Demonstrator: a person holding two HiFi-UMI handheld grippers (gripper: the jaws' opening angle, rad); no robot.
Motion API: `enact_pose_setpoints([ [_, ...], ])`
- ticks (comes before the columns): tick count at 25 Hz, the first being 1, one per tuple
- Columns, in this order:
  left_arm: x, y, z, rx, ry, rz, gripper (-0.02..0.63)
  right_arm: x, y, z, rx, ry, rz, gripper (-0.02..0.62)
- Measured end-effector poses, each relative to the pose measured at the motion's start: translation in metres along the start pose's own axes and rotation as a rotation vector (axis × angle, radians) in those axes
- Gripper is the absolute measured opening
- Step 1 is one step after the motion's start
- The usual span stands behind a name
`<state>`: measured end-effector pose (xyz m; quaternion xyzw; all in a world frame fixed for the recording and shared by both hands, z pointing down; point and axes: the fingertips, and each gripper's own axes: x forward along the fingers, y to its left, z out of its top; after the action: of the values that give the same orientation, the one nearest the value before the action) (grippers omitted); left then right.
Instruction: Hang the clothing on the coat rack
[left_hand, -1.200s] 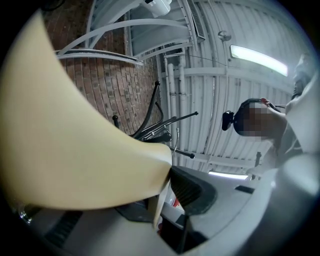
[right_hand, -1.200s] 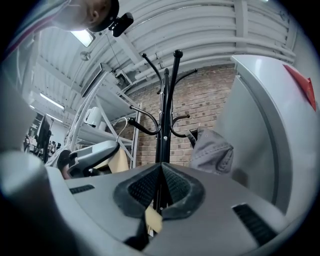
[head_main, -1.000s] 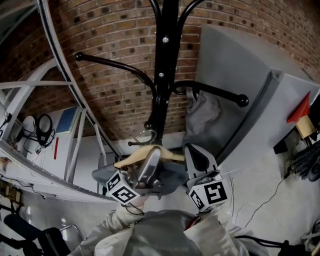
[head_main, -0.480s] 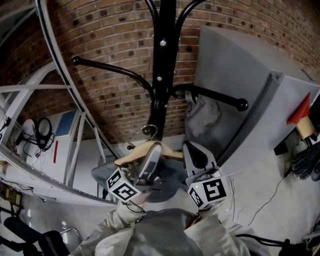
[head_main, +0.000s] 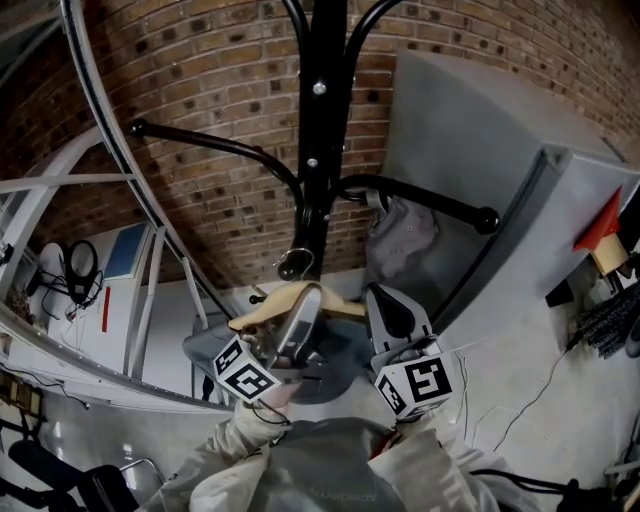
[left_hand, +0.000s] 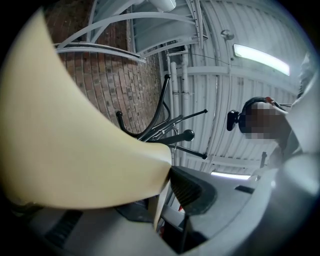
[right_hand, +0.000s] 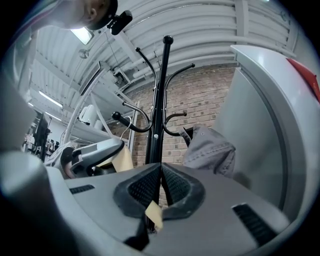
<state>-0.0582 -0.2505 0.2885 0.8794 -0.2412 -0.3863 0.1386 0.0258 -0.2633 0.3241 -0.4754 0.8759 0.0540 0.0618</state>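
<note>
Backing the black coat rack (head_main: 322, 120), a brick wall (head_main: 210, 80) meets grey floor (head_main: 540, 400).

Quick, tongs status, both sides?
Left tongs: closed on the wooden hanger.
Right tongs: closed, pads together.

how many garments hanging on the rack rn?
1: a grey garment hangs on the right-hand lower arm of the coat rack, near its pole. The rack's far side is hidden.
</note>
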Motion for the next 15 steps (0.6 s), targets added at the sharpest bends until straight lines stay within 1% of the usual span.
enact_pose_setpoints([
  [15,0.004,0.023,-0.006,-0.021,0.015,0.01,0.106,0.008,-0.008,-0.013,0.008,0.034,-0.018,0.025],
])
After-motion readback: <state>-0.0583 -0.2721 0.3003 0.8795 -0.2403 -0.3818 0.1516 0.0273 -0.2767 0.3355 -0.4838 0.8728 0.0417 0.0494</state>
